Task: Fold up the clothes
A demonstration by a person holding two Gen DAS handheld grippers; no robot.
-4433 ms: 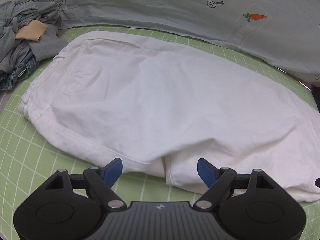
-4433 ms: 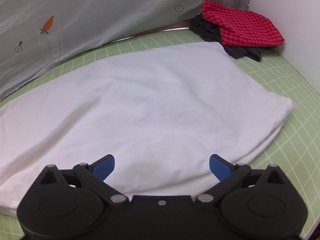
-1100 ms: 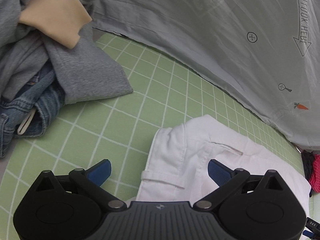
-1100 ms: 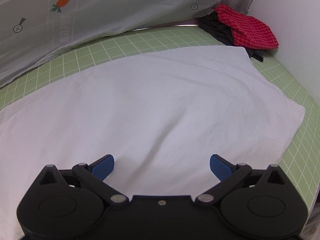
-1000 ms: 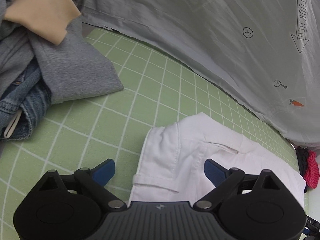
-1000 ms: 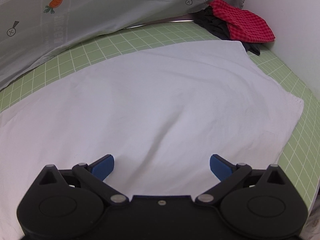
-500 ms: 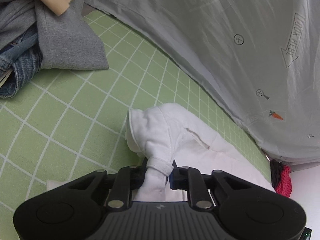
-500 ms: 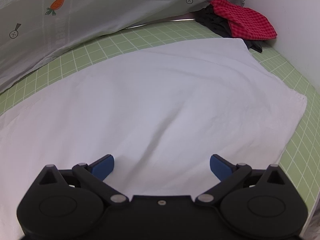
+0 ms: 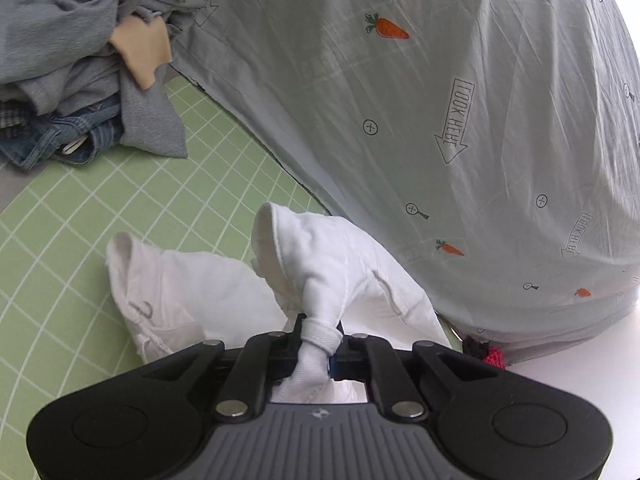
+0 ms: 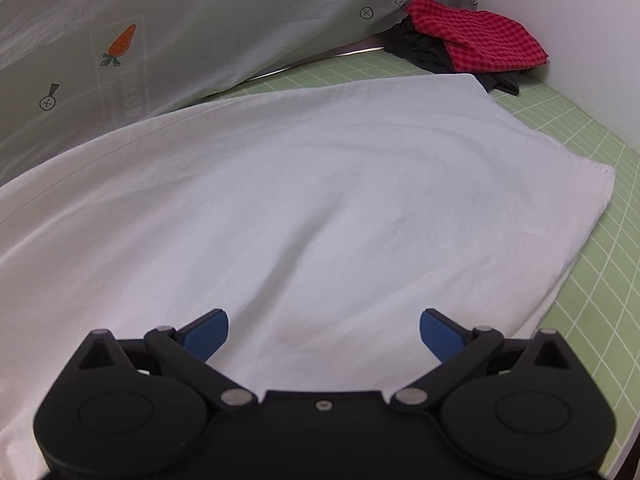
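A pair of white trousers [image 10: 320, 208] lies spread on the green grid mat [image 10: 592, 272]. In the left wrist view my left gripper [image 9: 319, 344] is shut on the bunched waistband of the white trousers [image 9: 328, 264], which is lifted off the mat and hangs in folds. The other waistband corner [image 9: 132, 276] rests on the mat to the left. In the right wrist view my right gripper [image 10: 324, 330] stands open just above the flat trouser legs, nothing between its blue fingers [image 10: 204, 332].
A heap of grey and denim clothes [image 9: 84, 92] lies at the mat's far left. A pale sheet with carrot prints [image 9: 420, 100] hangs behind. A red checked cloth on dark garments [image 10: 472, 40] sits in the far right corner by a white wall.
The left gripper closed on the trousers' waistband and lifted it up off the mat, swinging toward the right. The right gripper stayed open and crept slightly over the trouser legs.
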